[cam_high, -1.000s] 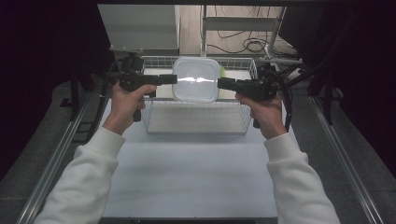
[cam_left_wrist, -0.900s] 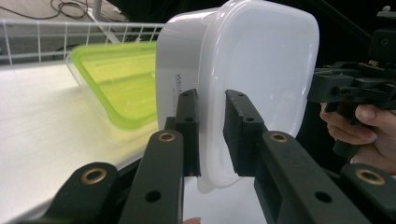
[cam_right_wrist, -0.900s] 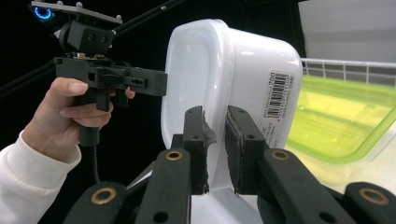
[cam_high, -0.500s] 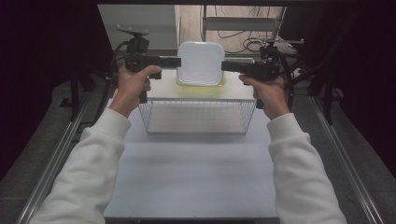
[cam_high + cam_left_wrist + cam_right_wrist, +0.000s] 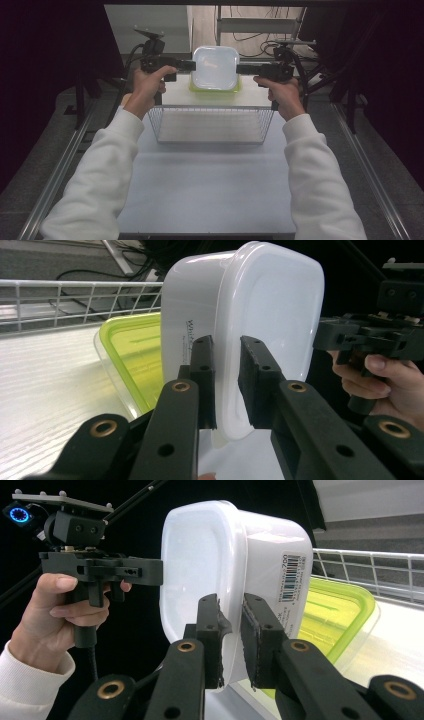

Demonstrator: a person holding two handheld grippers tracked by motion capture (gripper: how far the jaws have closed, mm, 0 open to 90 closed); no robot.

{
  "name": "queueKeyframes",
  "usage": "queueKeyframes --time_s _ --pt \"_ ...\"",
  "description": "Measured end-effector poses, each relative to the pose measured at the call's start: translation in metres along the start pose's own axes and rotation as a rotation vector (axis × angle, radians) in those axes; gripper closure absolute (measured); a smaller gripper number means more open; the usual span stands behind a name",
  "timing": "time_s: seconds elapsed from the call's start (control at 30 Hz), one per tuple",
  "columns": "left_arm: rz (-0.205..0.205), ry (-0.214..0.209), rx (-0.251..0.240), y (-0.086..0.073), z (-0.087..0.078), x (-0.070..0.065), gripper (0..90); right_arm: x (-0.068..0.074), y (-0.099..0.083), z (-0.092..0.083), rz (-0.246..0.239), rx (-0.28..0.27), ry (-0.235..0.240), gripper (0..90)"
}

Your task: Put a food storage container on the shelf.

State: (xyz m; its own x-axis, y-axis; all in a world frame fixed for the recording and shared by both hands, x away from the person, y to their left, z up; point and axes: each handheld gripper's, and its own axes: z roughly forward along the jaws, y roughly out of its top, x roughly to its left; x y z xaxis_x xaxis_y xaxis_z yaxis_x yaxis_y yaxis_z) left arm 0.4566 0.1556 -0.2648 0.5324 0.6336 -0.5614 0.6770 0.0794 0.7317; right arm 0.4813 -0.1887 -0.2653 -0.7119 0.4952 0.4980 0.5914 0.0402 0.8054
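the white plastic container [image 5: 215,67] hangs in the air between my two grippers, tipped up on edge so its broad face looks back at me, above the far edge of the table [image 5: 210,190]. just beneath and behind it lies a clear container with a yellow-green lid [image 5: 235,88], flat on the table between the far edge and the wire basket [image 5: 210,125]. my left gripper [image 5: 226,371] has its jaws clamped on the white container's rim at one side, my right gripper [image 5: 231,630] has its jaws clamped on the rim at the opposite side, next to the barcode label [image 5: 291,577].

i judge this to be the carrying step: the container is lifted and held over the lidded one, not yet set down. the next move, i think, calls for both hands to travel together at the same height, levelling the container before lowering it, so that neither rim slips out of a grip.

my forearms reach forward past the basket's two ends, both hands [image 5: 145,87] raised, fists wrapped around the grips, grippers pointing inward at each other.
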Motion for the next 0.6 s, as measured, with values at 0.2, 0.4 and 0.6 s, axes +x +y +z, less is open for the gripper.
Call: queueKeyframes --time_s 0.2,0.4,0.6 --pt "-0.035 -0.022 0.003 0.002 0.001 0.005 77.6 -0.003 0.003 0.001 0.031 0.000 0.001 77.9" --pt "-0.117 -0.053 0.010 0.009 0.002 0.014 78.1 -0.010 0.007 0.005 0.129 0.016 0.017 77.2" --pt "-0.181 -0.077 0.011 0.013 0.006 0.025 78.2 -0.016 0.016 0.012 0.201 0.018 -0.003 75.1"
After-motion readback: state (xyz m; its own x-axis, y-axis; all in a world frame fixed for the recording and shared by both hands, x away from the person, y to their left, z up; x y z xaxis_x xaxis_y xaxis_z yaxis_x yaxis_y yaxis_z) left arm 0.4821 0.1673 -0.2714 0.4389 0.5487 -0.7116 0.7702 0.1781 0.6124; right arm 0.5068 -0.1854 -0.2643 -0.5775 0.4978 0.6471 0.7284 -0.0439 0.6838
